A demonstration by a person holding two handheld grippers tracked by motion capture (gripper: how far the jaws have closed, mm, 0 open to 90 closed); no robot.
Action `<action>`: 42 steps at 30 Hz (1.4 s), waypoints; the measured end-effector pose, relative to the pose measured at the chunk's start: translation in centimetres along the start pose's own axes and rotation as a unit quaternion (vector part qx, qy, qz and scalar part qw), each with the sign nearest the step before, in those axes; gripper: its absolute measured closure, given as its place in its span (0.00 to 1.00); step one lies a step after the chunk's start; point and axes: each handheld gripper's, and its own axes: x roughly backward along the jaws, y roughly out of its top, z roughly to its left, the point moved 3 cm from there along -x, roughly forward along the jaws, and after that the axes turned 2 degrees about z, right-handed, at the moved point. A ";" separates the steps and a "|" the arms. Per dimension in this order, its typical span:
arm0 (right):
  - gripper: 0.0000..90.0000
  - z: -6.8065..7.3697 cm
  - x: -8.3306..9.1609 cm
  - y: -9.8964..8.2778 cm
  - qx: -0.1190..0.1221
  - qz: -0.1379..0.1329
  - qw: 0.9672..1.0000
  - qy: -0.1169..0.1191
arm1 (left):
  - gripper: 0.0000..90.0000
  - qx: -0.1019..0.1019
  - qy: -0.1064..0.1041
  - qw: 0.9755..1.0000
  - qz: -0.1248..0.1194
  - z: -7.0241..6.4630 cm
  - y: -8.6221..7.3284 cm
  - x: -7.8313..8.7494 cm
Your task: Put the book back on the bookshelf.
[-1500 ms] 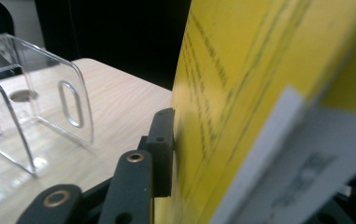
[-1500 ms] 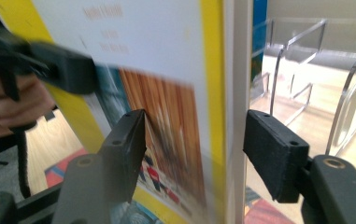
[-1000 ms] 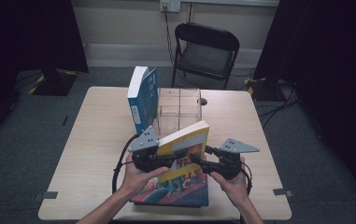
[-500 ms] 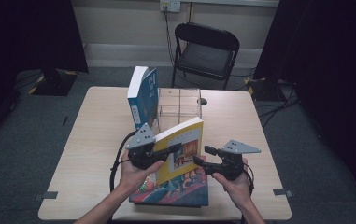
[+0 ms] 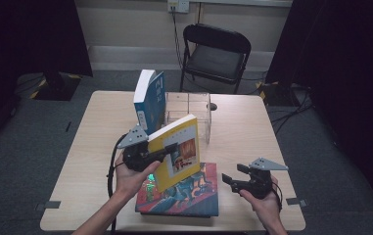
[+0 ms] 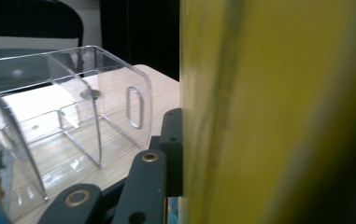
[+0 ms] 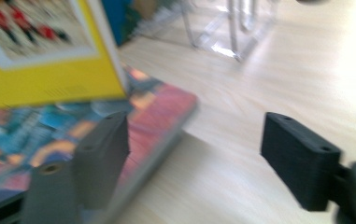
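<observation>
The left tongs (image 5: 170, 147) are clamped tight on the lower left edge of a yellow book (image 5: 176, 152), holding it tilted up off the desk (image 5: 96, 147). In the left gripper view the yellow cover (image 6: 278, 112) presses flat against the inside of one black jaw. The book hangs above a colourful picture book (image 5: 189, 193) that lies flat near the front edge of the desk, and its lower corner is close over that cover.

The right tongs (image 5: 229, 177) have just been opening; their jaws stand wide apart with nothing between them. They sit low at the right side of the picture book, well clear of the yellow book. In the right gripper view one jaw lies over the picture book's edge (image 7: 166, 116) and the other over bare wood.

Behind the yellow book stands a clear plastic organiser (image 5: 189, 115) with dividers. A blue book (image 5: 149, 100) stands upright at its left side. A black folding chair (image 5: 216, 54) stands beyond the desk.
</observation>
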 end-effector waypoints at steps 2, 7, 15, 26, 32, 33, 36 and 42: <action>0.21 -0.6 0.0 -0.8 -0.009 0.012 1.000 -0.011 | 0.84 0.009 0.012 1.000 -0.005 0.6 0.0 0.1; 0.21 -1.6 -0.2 -3.1 -0.014 0.045 0.999 -0.021 | 0.84 0.022 0.026 0.999 -0.003 1.8 0.2 0.0; 0.17 -4.0 -0.8 -4.0 -0.033 0.063 0.996 -0.056 | 0.84 0.014 0.055 0.998 -0.005 2.3 1.3 0.4; 0.16 -4.3 -2.2 -5.3 -0.021 0.100 0.992 -0.076 | 0.84 0.015 0.084 0.996 -0.008 3.6 2.5 0.2; 0.16 -4.2 -2.5 -5.6 0.007 0.090 0.991 -0.099 | 0.84 0.012 0.108 0.994 -0.015 4.0 3.1 -0.3; 0.16 -4.1 -2.6 -5.7 0.016 0.088 0.990 -0.106 | 0.84 0.012 0.108 0.994 -0.016 4.2 3.2 -0.4; 0.14 -3.9 -2.8 -5.9 0.030 0.086 0.989 -0.114 | 0.84 0.013 0.118 0.993 -0.012 4.6 3.4 -0.9; 0.14 -3.9 -2.8 -5.9 0.029 0.085 0.989 -0.114 | 0.84 0.024 0.143 0.989 -0.015 5.8 3.6 -2.0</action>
